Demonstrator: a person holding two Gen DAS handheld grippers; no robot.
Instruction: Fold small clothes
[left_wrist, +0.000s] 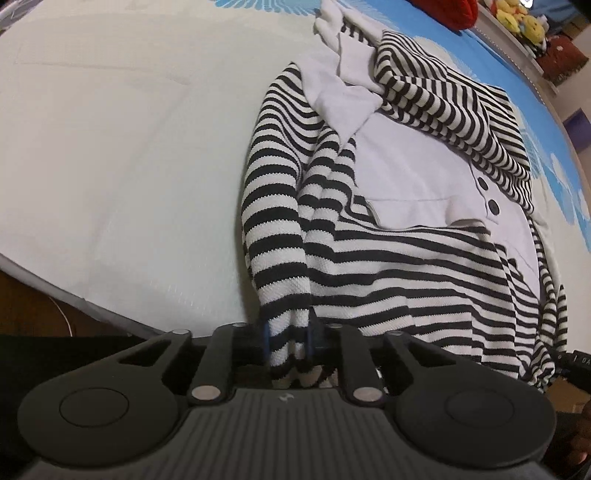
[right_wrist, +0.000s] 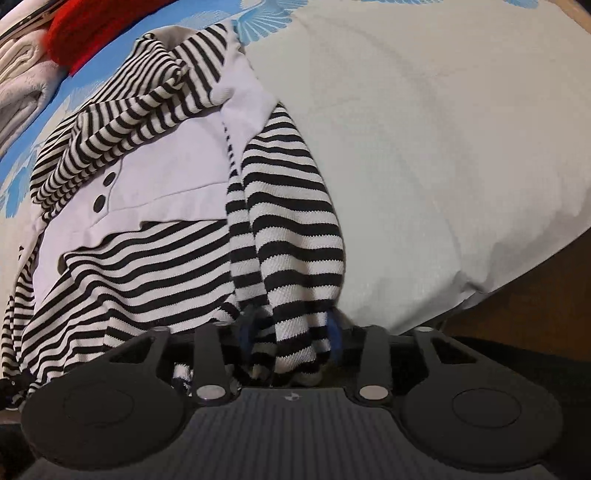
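A black-and-white striped garment (left_wrist: 399, 258) with a white front panel and two dark buttons lies on the bed. It also shows in the right wrist view (right_wrist: 147, 258). My left gripper (left_wrist: 288, 343) is shut on a bunched striped sleeve (left_wrist: 273, 206) at the garment's left side, near the bed's front edge. My right gripper (right_wrist: 291, 339) is shut on the other striped sleeve (right_wrist: 291, 206) at the garment's right side. Both sleeves run from the jaws up toward the shoulders. The striped hood (left_wrist: 454, 110) lies crumpled at the far end.
The white bedsheet (left_wrist: 122, 166) spreads to the left of the garment and, in the right wrist view, to its right (right_wrist: 443, 147). A blue patterned cover (left_wrist: 554, 166), a red item (right_wrist: 85, 33), folded white towels (right_wrist: 22, 81) and yellow plush toys (left_wrist: 517, 18) lie at the far side.
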